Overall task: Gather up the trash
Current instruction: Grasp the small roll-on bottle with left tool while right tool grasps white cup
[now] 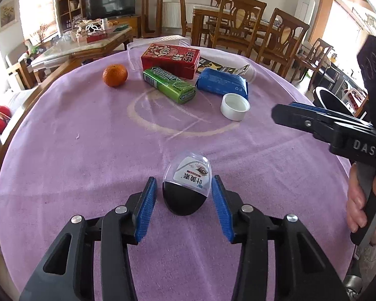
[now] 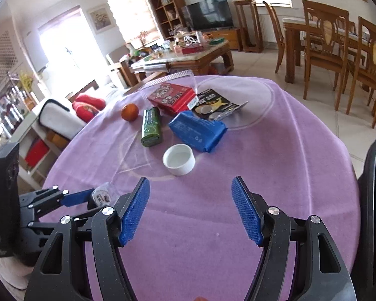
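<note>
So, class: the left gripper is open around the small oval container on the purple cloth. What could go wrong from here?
1. The oval container stands between the left gripper fingers with gaps on both sides; its rounded shell may slip or tip when squeezed.
2. The tangerine lies near the wrappers and could be mistaken for trash.
3. The right gripper hovers open nearby, so the two could collide.

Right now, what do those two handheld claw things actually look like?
Both are black plastic. The left gripper and right gripper each have two angular arms with silver bolts, tipped with textured blue pads. The right one has white "DAS" lettering on its side.
</note>
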